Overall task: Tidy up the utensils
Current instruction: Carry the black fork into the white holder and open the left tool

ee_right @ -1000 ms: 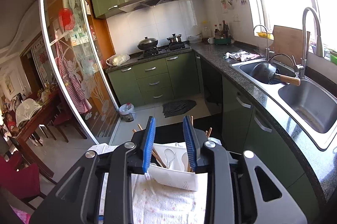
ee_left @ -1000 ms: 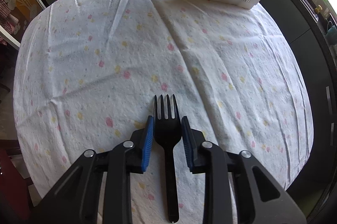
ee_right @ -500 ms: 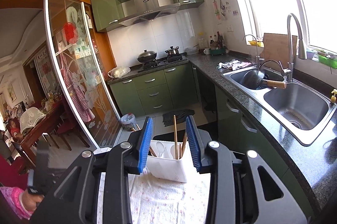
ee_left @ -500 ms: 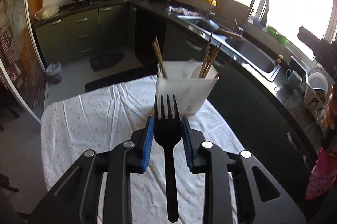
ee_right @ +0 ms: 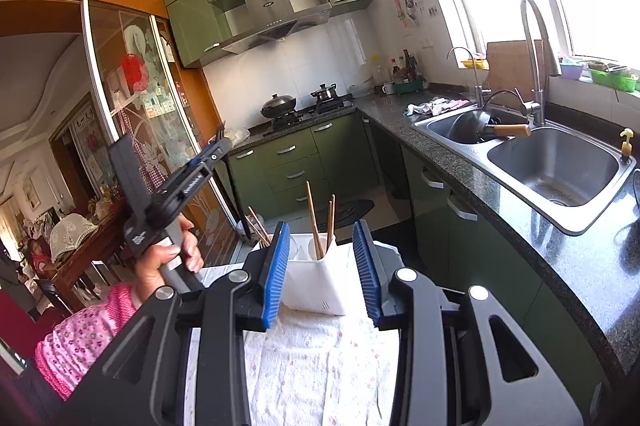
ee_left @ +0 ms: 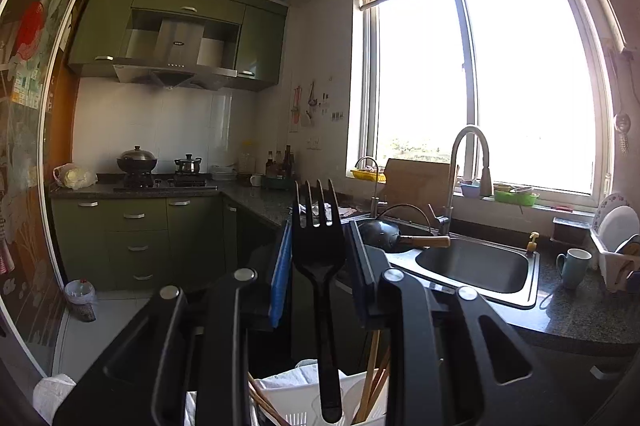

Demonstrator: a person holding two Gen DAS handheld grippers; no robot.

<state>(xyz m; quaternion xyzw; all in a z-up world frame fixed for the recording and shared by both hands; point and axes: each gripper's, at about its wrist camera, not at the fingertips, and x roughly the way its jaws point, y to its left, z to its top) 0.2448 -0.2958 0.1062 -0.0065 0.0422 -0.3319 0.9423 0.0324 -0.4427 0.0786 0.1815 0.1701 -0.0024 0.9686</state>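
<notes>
My left gripper (ee_left: pixel 318 246) is shut on a black plastic fork (ee_left: pixel 318 258), tines up, handle hanging down over the white utensil holder (ee_left: pixel 304 410) at the bottom of the left wrist view. The holder (ee_right: pixel 320 278) also shows in the right wrist view on the flowered tablecloth (ee_right: pixel 320 366), with wooden chopsticks (ee_right: pixel 316 218) standing in it. My right gripper (ee_right: pixel 322 266) is open and empty, just in front of the holder. The left gripper (ee_right: pixel 218 141) appears raised at the left of the right wrist view, tilted upward, held by a hand.
A granite counter (ee_right: pixel 520 209) with a double steel sink (ee_right: pixel 556 165) and tall tap runs along the right. Green cabinets (ee_right: pixel 296 161) and a stove with pots stand behind the table. A mug (ee_left: pixel 574 268) and dish rack sit at the counter's right end.
The left gripper has lifted the fork off the tablecloth and tipped it upright, so its handle now hangs over the holder. The right gripper has drawn nearer to the holder.
</notes>
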